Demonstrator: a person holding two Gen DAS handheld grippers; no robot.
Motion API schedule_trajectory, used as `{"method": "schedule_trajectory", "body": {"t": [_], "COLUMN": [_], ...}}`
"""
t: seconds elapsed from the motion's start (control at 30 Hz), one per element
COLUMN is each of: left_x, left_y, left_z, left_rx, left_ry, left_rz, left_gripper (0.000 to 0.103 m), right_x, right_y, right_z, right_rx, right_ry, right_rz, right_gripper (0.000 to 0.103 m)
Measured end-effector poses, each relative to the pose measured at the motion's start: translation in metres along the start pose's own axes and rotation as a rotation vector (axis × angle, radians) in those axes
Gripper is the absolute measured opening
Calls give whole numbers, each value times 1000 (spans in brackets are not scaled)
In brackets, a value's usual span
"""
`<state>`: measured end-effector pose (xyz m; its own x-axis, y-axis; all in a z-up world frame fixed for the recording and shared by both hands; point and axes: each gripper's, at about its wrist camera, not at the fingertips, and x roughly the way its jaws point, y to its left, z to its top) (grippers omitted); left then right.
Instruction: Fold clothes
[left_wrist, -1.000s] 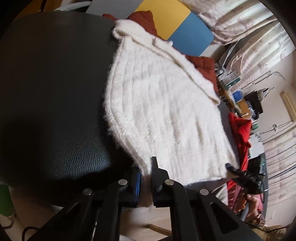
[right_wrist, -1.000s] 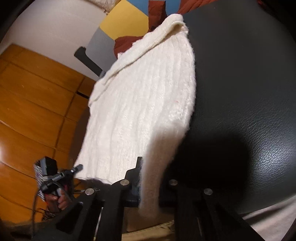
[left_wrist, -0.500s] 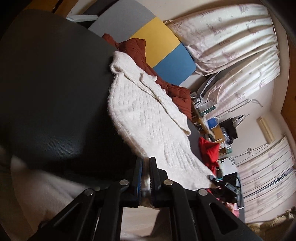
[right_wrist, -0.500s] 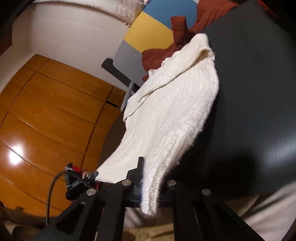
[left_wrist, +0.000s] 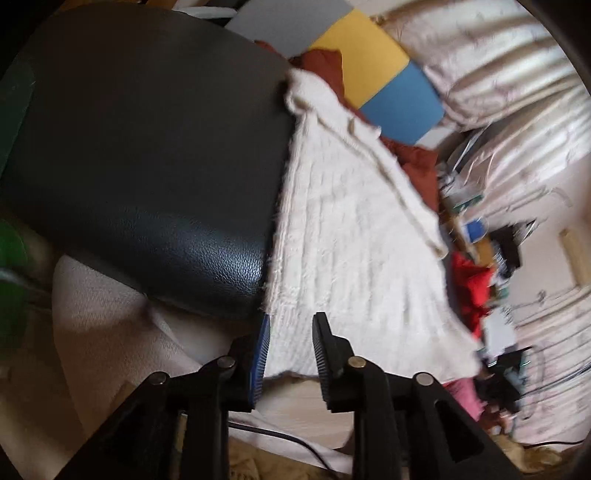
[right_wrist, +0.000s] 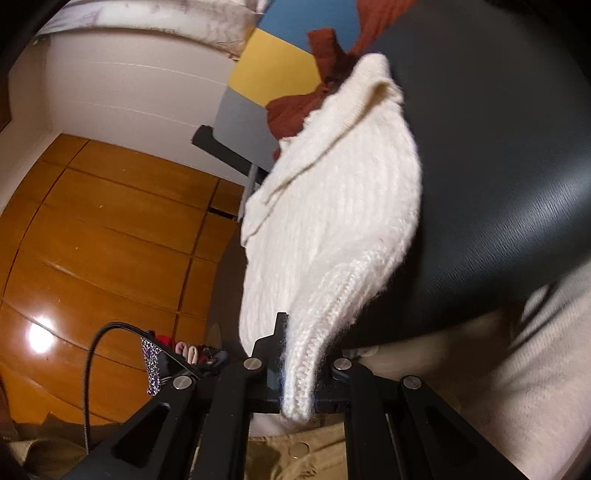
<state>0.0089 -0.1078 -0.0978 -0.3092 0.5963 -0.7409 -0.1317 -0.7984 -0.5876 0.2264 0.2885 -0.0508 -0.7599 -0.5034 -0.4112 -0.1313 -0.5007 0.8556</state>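
Observation:
A cream knitted sweater (left_wrist: 354, 236) lies over a black leather surface (left_wrist: 147, 155), its near hem hanging off the front edge. My left gripper (left_wrist: 290, 325) is open, its fingers standing either side of the hem without pinching it. In the right wrist view my right gripper (right_wrist: 301, 354) is shut on the ribbed hem of the sweater (right_wrist: 332, 236) and holds that corner lifted off the black surface (right_wrist: 498, 166). The far collar end rests by a rust-red cloth (left_wrist: 328, 66).
A grey, yellow and blue panel (left_wrist: 369, 62) and pale curtains (left_wrist: 498, 92) stand behind. A red garment (left_wrist: 472, 284) and clutter lie at the right. Wooden cabinet doors (right_wrist: 92, 240) fill the left of the right wrist view. A cable (right_wrist: 88, 369) hangs there.
My left gripper has opened and let go of the sweater hem it was pinching. My right gripper stays shut on the hem and has lifted it a little.

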Motion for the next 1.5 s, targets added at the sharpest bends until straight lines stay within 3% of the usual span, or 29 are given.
{"method": "schedule_trajectory", "body": {"t": [0.1, 0.17, 0.33, 0.6, 0.63, 0.67, 0.7, 0.87, 0.97, 1.1, 1.3, 1.4, 1.5], "left_x": [15, 22, 36, 65, 65, 63, 61, 26, -6, -44, -92, -100, -98], "left_y": [4, 11, 31, 15, 12, 9, 7, 3, -5, -6, -10, -15, -24], "left_z": [-4, -7, -13, -15, -16, -16, -15, -14, -19, -35, -48, -31, 11], "left_rx": [12, -20, -127, -93, -89, -82, -78, -99, -56, -46, -57, -51, -19], "left_ry": [52, 69, 96, 216, 213, 205, 199, 99, 24, -45, -103, -109, -131], "left_rz": [33, 30, 5, -137, -153, -170, -179, -243, -287, -350, -442, -487, -496], "left_gripper": [30, 41, 52, 48, 33, 9, 6, 6, 6, 5, 5, 5, 5], "right_x": [3, -2, -3, -3, -3, -4, -5, -10, -13, -20, -38, -43, -36], "right_y": [10, 12, 14, 13, 13, 13, 13, 12, 11, 1, 14, 24, 20], "right_z": [7, 9, 14, 14, 14, 14, 14, 13, 13, 6, -10, -10, 13], "right_rx": [-48, -64, -66, -64, -63, -64, -66, -74, -79, -60, -134, -177, -168], "right_ry": [-1, -3, -8, -1, -3, -5, -7, -17, -22, -27, 4, 10, -18], "right_rz": [3, 8, 23, 35, 35, 35, 36, 37, 38, 101, 226, 271, 259], "right_gripper": [9, 9, 9, 9, 9, 9, 9, 9, 9, 9, 9, 9, 9]}}
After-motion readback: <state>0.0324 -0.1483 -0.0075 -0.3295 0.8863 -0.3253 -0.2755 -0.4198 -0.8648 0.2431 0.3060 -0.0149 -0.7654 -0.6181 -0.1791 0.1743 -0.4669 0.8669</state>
